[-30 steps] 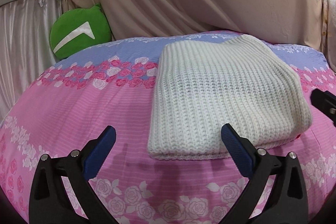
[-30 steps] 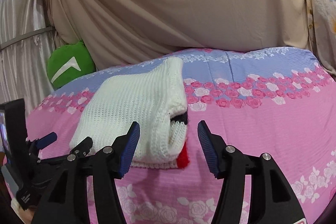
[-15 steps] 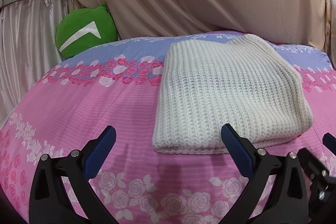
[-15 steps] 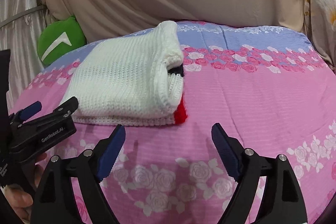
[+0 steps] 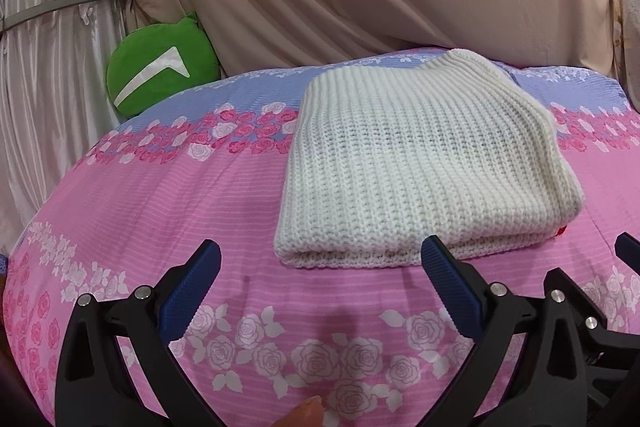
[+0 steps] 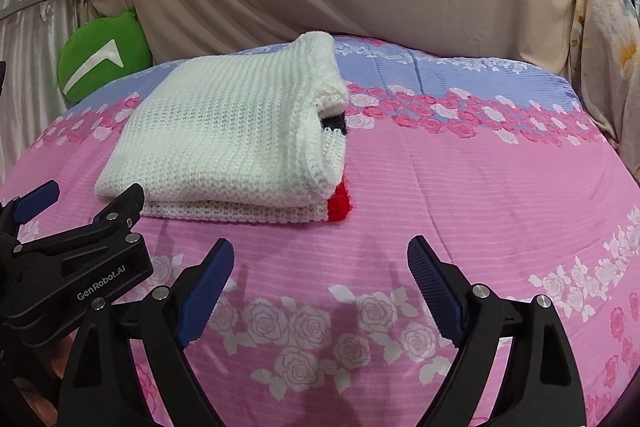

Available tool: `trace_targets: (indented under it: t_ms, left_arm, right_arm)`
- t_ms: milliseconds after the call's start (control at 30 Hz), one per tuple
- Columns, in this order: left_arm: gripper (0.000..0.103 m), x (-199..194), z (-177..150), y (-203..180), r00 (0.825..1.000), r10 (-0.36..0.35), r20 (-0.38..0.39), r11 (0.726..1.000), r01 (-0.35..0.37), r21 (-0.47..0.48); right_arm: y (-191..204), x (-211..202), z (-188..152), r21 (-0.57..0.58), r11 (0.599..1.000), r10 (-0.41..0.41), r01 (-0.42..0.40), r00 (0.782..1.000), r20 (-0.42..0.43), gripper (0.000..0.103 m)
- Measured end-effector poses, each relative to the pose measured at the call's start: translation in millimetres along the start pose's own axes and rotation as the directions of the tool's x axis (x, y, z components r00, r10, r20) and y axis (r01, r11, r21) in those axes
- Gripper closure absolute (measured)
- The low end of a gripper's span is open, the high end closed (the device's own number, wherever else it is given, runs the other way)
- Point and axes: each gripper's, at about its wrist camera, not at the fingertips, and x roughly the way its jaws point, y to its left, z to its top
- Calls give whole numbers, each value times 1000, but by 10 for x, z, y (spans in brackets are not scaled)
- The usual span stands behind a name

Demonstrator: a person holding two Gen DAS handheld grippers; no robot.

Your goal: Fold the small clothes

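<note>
Right wrist view: right gripper point(image 6: 320, 279) is held apart, nothing between its pads, having just been opening | left gripper point(image 5: 320, 281) is spread wide, empty | folded white sweater point(image 5: 420, 163) is laid on pink floral bedsheet point(image 6: 460, 187), beyond both grippers, untouched | green cushion point(image 5: 160, 71) far left.

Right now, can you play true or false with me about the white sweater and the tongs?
1. The white sweater lies folded on the pink flowery bedspread. True.
2. The right tongs are squeezing the sweater. False: they are open with nothing between them, short of the sweater.
3. A green cushion sits at the back, left of the sweater. True.
4. The left tongs are shut tight. False: they stand open, empty.
5. A bit of red peeks out at the sweater's corner. True.
</note>
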Motion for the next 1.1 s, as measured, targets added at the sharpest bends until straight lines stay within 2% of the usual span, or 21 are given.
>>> trace_targets:
  t_ms: [1100]
  left_arm:
    - [5,9,-10,-12,1000,14,-8,1000,-14,8]
  right_arm:
    - [3,20,-5,-2,1000,-15,15,1000,-3,17]
